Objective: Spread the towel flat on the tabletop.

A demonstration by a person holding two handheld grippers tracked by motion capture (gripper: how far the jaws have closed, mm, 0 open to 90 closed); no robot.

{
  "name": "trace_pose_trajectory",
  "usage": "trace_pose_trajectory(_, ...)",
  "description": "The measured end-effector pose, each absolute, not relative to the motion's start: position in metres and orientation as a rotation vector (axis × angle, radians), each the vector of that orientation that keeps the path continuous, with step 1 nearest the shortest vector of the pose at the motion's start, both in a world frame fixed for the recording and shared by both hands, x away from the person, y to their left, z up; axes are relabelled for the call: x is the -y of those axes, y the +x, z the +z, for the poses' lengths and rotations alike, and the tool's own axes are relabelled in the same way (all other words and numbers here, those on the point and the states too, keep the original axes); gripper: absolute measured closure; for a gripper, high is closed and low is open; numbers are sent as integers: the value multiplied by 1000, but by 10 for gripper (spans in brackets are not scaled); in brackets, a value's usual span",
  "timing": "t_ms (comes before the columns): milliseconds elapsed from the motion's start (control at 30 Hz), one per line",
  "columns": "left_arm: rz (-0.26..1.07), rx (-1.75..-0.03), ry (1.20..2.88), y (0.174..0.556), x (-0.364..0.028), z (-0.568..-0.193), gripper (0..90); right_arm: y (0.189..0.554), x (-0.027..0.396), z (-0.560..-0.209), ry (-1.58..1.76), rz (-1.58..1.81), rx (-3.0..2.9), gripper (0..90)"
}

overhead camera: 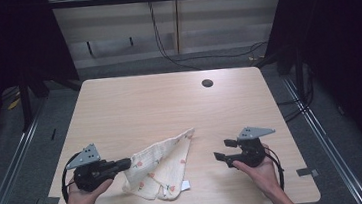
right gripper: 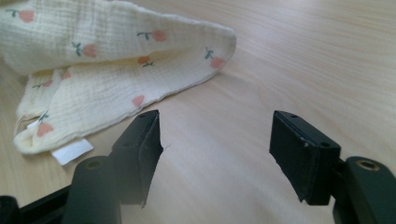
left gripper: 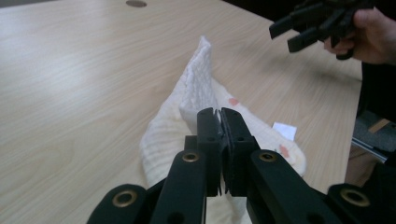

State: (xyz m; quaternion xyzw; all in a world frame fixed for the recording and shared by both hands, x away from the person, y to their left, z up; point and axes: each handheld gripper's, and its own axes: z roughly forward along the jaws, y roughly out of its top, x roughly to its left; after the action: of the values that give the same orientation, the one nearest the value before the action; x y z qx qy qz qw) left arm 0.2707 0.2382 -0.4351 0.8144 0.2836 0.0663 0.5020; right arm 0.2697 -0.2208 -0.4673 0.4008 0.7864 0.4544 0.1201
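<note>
One table (overhead camera: 134,101), pale wood, is carrying the whole job; its far half is lying bare, with a dark round grommet hole (overhead camera: 207,83) sitting toward 1 o'clock from the centre, well apart from the work.

Cloth (overhead camera: 161,166), cream muslin printed with small red flowers, is lying at about 6 o'clock from the table centre, near the front edge; it is resting as a folded triangle with one corner pointing out toward 1 o'clock and a white care label (overhead camera: 184,185) sticking out at its near end; the shape suggests a fold in progress.

Left gripper (overhead camera: 126,163) is coming in from 9 o'clock of the cloth, its jaws drawn together; in the left gripper view (left gripper: 220,116) a thin edge of fabric appears to be pinched between them, so I judge it is holding that side, likely to lift or pull the layer.

Right gripper (overhead camera: 224,150) is hovering at 3 o'clock of the cloth, near it but not touching; its jaws are standing wide apart with bare wood between them (right gripper: 215,135); probably waiting to take the nearest edge.
</note>
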Motion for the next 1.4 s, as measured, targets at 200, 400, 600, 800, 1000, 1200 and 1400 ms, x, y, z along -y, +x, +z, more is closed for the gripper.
trace_pose_trajectory(200,162,-738,1963,287,-244,-441,874,302,202,-465,1131,1343,-2307,409)
trace_pose_trajectory(400,154,-736,1983,286,-243,-446,873,344,174,-474,1064,1339,-2390,473)
trace_pose_trajectory(600,140,-746,1996,288,-243,-452,870,368,166,-486,1065,1376,-2400,490)
trace_pose_trajectory(800,123,-757,1992,288,-243,-455,870,382,165,-498,1077,1357,-2400,449)
trace_pose_trajectory(1000,116,-766,2001,289,-242,-458,868,385,161,-502,1057,1422,-2449,559)
trace_pose_trajectory(1200,129,-796,1979,293,-249,-459,863,381,152,-496,1011,1462,-2427,760)
trace_pose_trajectory(1400,107,-808,1938,296,-254,-458,866,377,153,-492,1008,1488,-2438,842)
